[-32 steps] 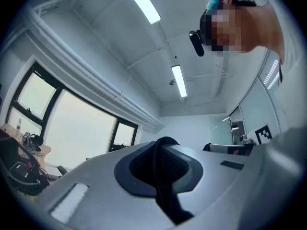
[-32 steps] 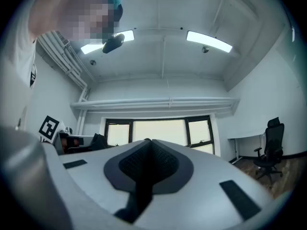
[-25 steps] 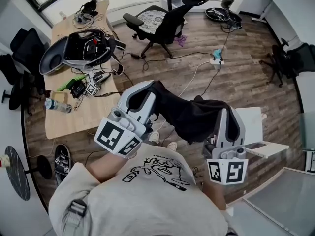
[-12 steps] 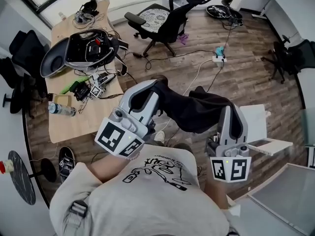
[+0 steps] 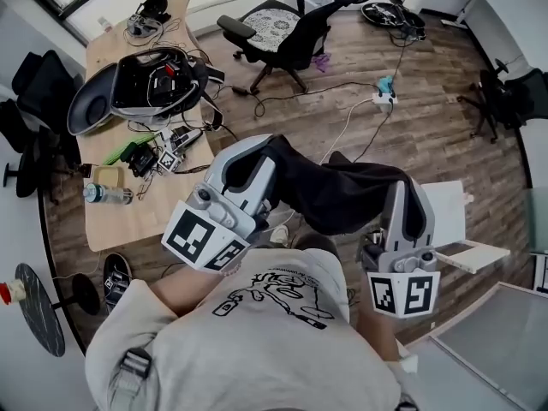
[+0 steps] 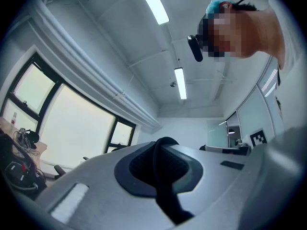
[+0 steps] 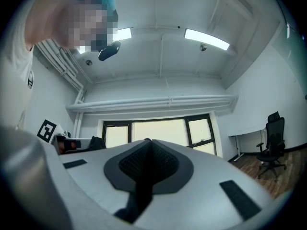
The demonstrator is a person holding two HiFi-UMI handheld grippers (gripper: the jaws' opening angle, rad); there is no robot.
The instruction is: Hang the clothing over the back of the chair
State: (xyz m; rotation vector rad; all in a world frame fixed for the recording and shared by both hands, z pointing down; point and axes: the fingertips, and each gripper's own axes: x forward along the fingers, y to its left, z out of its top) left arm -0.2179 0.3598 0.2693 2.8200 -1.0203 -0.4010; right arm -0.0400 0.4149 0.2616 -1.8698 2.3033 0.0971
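Above the wood-plank floor (image 5: 428,135), well apart from the black swivel chair (image 5: 287,37), a limp, creased black garment (image 5: 342,199) sags between the near-level left hand-held gripper (image 5: 264,151) and right hand-held gripper (image 5: 402,191), each clamped on its fabric.

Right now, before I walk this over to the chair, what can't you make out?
Black garment: type unclear; head view shows it bunched, ends hidden behind left gripper and right gripper.
Office chair: top cut by head view's upper edge; absent from both gripper views, which face the ceiling.
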